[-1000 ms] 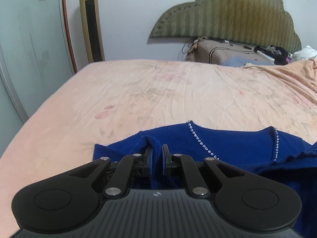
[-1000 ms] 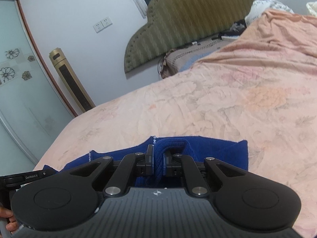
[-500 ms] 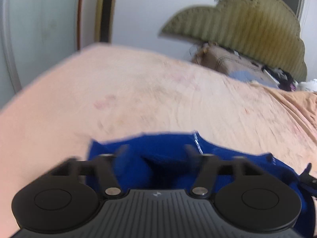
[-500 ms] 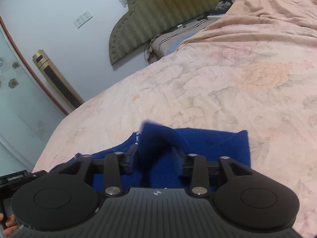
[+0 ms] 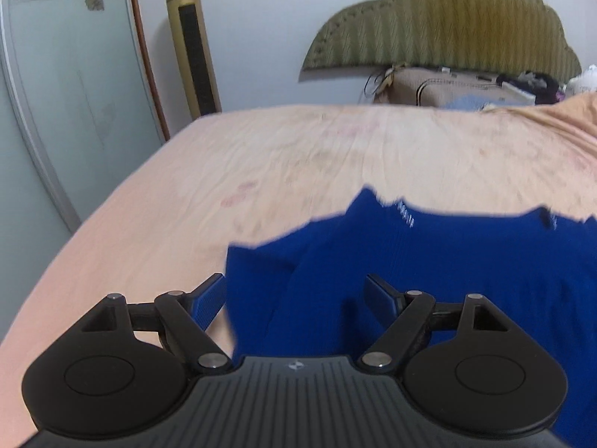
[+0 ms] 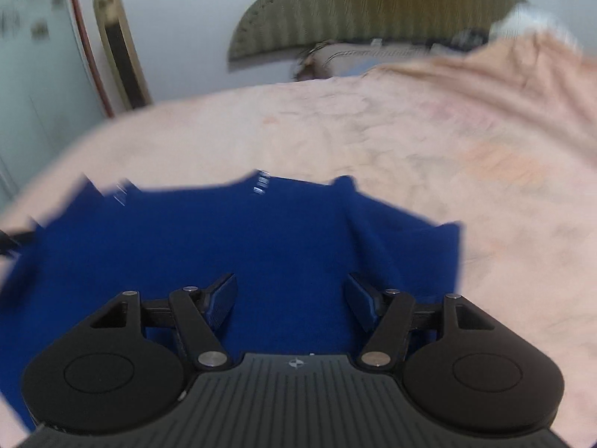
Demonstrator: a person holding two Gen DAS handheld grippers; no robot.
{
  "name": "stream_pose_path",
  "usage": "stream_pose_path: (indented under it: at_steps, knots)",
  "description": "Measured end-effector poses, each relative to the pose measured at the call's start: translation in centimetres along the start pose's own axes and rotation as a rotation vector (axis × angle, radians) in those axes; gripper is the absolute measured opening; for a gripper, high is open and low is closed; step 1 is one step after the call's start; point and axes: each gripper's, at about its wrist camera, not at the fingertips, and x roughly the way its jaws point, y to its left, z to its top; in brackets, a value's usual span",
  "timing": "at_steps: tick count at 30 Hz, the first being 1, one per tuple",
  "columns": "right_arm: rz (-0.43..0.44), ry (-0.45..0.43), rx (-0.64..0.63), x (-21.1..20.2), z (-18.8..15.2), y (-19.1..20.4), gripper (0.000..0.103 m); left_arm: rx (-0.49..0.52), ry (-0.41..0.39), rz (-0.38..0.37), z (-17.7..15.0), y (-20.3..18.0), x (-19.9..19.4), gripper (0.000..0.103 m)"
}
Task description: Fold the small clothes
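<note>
A small royal-blue knit garment (image 5: 447, 254) with lines of small white studs lies spread on the peach bed sheet (image 5: 298, 156). It also shows in the right wrist view (image 6: 231, 239). My left gripper (image 5: 296, 298) is open and empty, fingers apart just above the garment's left part. My right gripper (image 6: 291, 298) is open and empty, over the garment's right part. A sleeve-like flap (image 6: 421, 246) lies at the garment's right edge.
A padded olive headboard (image 5: 447, 26) and a beige cushion (image 5: 440, 86) stand at the far end of the bed. A gold tower fan (image 5: 192, 44) and a frosted glass door (image 5: 56, 93) are at the left. Bunched bedding (image 6: 522, 59) rises at far right.
Both grippers were shut on folds of the blue garment; both have opened and let it go. The garment now lies flat on the sheet, and both grippers have drawn back slightly.
</note>
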Motion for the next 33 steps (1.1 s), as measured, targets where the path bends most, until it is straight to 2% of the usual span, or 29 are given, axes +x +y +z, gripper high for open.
stream_pose_path:
  at_steps: [2,4,5,8,12,15,20,27,33]
  knots:
    - [-0.089,-0.034,-0.084,-1.2,-0.3,1.6,0.071,-0.026,0.022,-0.012,-1.0,0.5,-0.2,0.081]
    - [-0.099,-0.087,-0.143,-2.8,-1.0,2.8,0.086,-0.047,0.036,-0.030,-1.9,1.0,-0.3,0.081]
    - [-0.080,-0.101,-0.159,-3.4,-1.4,3.3,0.088,-0.052,0.039,-0.034,-2.4,1.1,-0.4,0.081]
    - [-0.042,-0.077,-0.179,-3.7,-2.6,4.2,0.089,-0.057,0.050,-0.034,-3.7,1.4,-0.4,0.081]
    - [-0.065,-0.036,-0.147,-2.7,-3.7,3.7,0.090,-0.098,0.049,-0.057,-4.7,2.0,-0.6,0.081]
    - [-0.052,-0.039,-0.104,-2.8,-3.9,3.2,0.091,-0.108,0.045,-0.066,-5.1,2.4,-0.7,0.083]
    - [-0.062,-0.053,-0.107,-2.6,-4.5,3.4,0.093,-0.115,0.031,-0.073,-5.7,2.7,-1.0,0.086]
    - [-0.052,-0.084,-0.108,-2.4,-5.4,3.3,0.102,-0.100,-0.001,-0.070,-6.4,2.7,-1.2,0.088]
    - [-0.044,-0.079,-0.098,-2.3,-5.4,3.2,0.103,-0.103,-0.007,-0.093,-6.5,3.2,-1.5,0.090]
